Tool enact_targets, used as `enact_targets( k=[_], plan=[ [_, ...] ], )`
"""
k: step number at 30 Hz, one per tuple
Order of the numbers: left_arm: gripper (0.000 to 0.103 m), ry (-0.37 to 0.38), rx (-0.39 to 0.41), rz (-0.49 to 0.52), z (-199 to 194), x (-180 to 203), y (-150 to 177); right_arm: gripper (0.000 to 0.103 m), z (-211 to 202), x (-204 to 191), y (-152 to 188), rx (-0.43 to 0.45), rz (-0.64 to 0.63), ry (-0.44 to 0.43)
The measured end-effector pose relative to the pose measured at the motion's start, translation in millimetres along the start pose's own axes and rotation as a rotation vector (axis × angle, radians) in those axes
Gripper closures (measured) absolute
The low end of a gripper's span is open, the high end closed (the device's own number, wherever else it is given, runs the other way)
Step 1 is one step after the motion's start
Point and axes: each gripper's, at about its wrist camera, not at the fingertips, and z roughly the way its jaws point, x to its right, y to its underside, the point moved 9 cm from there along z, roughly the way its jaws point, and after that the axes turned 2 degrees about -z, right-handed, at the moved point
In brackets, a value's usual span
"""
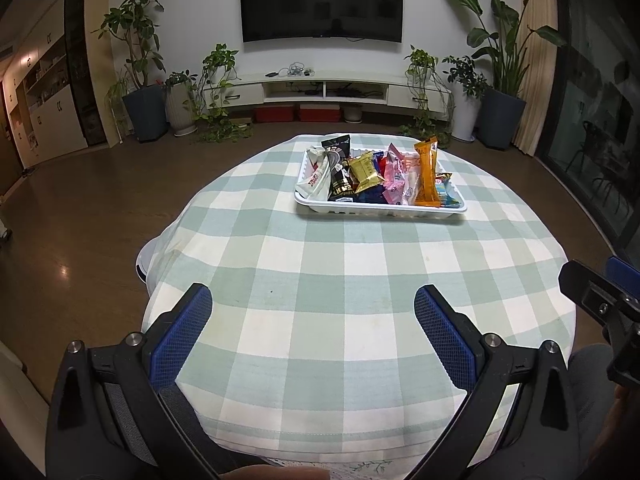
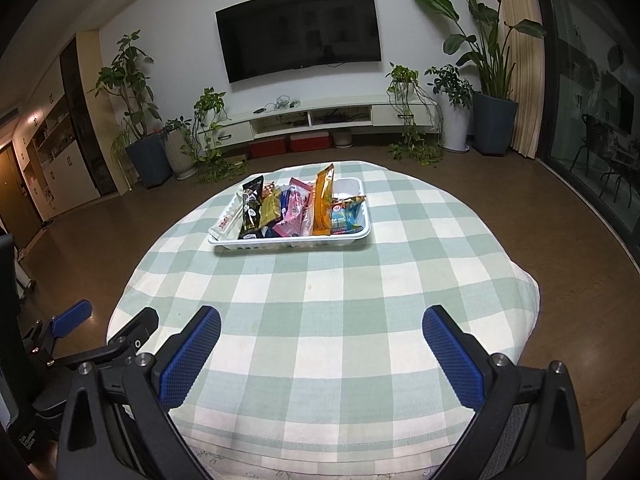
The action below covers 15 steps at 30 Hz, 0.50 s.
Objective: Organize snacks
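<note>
A white tray sits at the far side of the round table with the green-and-white checked cloth. It holds several snack packs standing in a row: a white one, a black one, a gold one, pink ones and a tall orange one. The tray and the orange pack also show in the right wrist view. My left gripper is open and empty over the near table edge. My right gripper is open and empty beside it, well short of the tray.
The right gripper's fingers show at the right edge of the left view; the left gripper's fingers show at the left edge of the right view. Beyond the table are brown floor, a TV cabinet, potted plants and a wall TV.
</note>
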Motion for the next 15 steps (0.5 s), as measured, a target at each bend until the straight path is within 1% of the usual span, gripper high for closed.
enact_targets(
  k=[15],
  plan=[
    [0.000, 0.000, 0.003, 0.000, 2.3, -2.1, -1.8, 0.000, 1.9, -4.2, 6.1, -0.027, -0.014, 0.007]
  ],
)
